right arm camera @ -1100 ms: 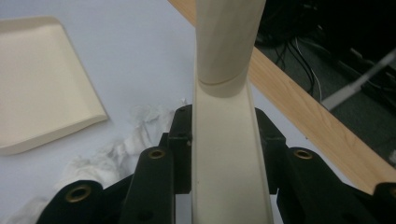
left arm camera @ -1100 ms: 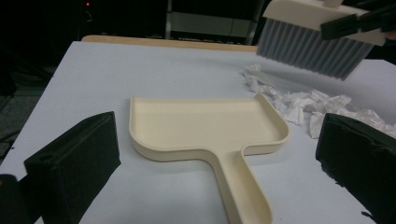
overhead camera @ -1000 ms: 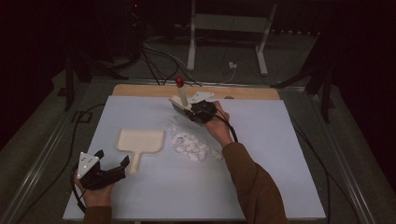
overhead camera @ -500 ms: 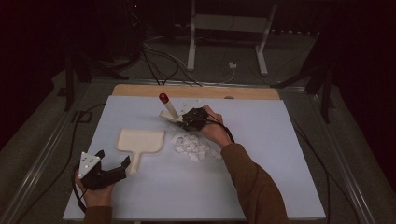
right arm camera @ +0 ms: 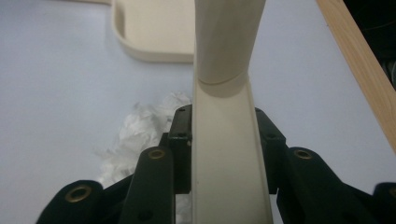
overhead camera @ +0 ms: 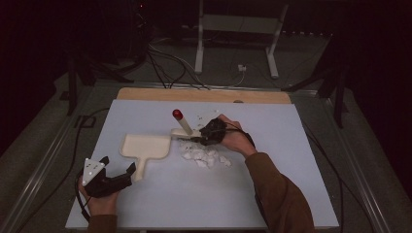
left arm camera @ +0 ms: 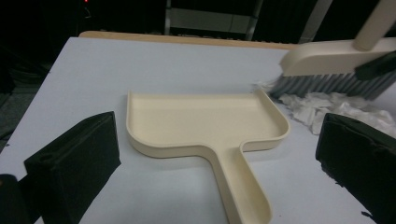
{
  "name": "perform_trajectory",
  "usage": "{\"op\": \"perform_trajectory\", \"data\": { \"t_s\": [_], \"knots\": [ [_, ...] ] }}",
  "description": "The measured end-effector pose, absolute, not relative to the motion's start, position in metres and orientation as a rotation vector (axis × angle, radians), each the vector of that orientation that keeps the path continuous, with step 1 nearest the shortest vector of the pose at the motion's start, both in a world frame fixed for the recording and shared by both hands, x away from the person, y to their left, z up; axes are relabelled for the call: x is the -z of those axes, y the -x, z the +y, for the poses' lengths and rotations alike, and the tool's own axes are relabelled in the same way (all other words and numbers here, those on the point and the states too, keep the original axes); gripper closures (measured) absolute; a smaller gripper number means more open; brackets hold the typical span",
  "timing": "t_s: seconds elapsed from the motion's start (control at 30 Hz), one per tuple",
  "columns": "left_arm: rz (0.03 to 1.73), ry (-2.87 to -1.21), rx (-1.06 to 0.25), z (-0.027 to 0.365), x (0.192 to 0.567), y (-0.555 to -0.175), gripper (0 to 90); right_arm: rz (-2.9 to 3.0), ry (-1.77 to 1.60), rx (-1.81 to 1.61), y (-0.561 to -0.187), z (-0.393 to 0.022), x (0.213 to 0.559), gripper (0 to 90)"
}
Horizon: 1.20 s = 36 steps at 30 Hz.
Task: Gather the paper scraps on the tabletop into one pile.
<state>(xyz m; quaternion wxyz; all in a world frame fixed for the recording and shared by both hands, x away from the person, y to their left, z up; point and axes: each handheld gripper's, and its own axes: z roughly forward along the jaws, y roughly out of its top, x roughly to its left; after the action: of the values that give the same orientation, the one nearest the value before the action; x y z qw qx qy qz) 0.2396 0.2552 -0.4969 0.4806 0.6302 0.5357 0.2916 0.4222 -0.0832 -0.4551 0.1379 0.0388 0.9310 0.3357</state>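
Note:
A cream dustpan (overhead camera: 145, 145) lies flat left of centre, its handle pointing toward me. My left gripper (overhead camera: 124, 172) rests by that handle; in the left gripper view its jaws stand open on either side of the dustpan (left arm camera: 201, 123) handle, without touching it. My right gripper (overhead camera: 206, 135) is shut on the cream body of a brush (overhead camera: 184, 127) whose red-tipped handle slants up and left. The brush (left arm camera: 336, 58) has its grey bristles down at the far edge of a pile of white paper scraps (overhead camera: 204, 154). The brush (right arm camera: 229, 140) body runs between the right jaws.
The work surface is a pale blue board (overhead camera: 272, 194) with a wooden strip (overhead camera: 204, 94) along its far edge. Cables and a metal stand (overhead camera: 233, 29) sit on the dark floor beyond. Open board lies to the right and in front of the scraps.
My right gripper has carried the brush left and toward me, from behind the scrap pile to its left far edge near the dustpan. The left gripper has stayed put.

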Motion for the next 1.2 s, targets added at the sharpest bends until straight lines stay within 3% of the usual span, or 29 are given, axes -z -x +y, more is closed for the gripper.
{"op": "perform_trajectory", "data": {
  "t_s": [0.5, 0.9, 1.2],
  "knots": [
    [1.308, -1.538, -0.71, 0.255, 0.497, -0.24, 0.5, 2.565, -0.299, -1.146, -0.432, -0.101, 0.436, 67.7],
    [1.304, -1.54, -0.707, 0.256, 0.497, -0.24, 0.5, 2.483, -0.474, -1.047, -0.451, -0.072, 0.456, 67.8],
    [1.3, -1.548, -0.707, 0.255, 0.497, -0.24, 0.5, 2.54, -0.401, -0.986, -0.451, -0.059, 0.465, 67.8]
  ]
}}
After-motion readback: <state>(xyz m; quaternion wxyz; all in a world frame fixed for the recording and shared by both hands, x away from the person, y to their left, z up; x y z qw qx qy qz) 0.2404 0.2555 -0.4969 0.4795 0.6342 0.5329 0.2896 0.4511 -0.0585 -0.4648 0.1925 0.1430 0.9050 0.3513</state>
